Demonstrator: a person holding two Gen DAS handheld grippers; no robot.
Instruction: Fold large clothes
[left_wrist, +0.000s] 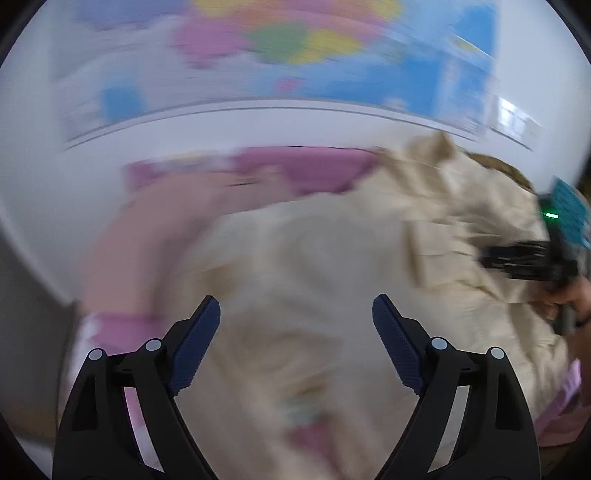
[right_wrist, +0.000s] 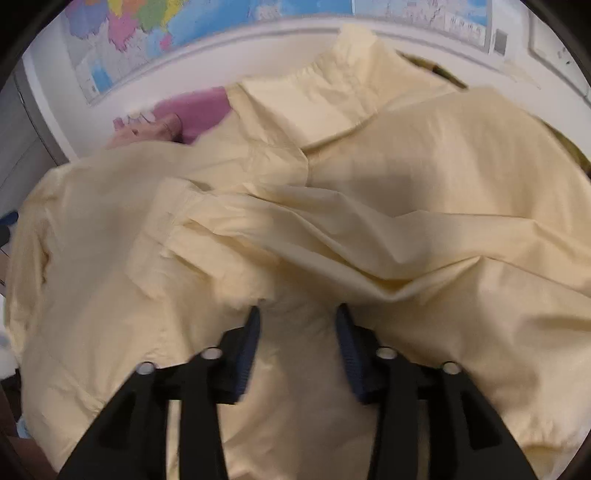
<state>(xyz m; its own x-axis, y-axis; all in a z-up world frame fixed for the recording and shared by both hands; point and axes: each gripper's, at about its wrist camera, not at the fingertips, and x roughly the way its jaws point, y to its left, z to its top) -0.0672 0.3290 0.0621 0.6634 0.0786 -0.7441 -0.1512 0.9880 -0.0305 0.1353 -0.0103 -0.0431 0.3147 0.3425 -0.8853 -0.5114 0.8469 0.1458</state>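
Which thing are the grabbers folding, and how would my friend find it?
Look below the colourful wall map. Spread out under it lies the pale yellow garment, rumpled, right in front of both open grippers. The cloth peeking out behind it is pink and much less of it shows.

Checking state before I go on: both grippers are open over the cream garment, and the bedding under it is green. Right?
Not quite. The bedding is pink, not green; the right wrist view shows it beyond the cream garment. The rest holds: the left gripper and right gripper are both open over the garment.
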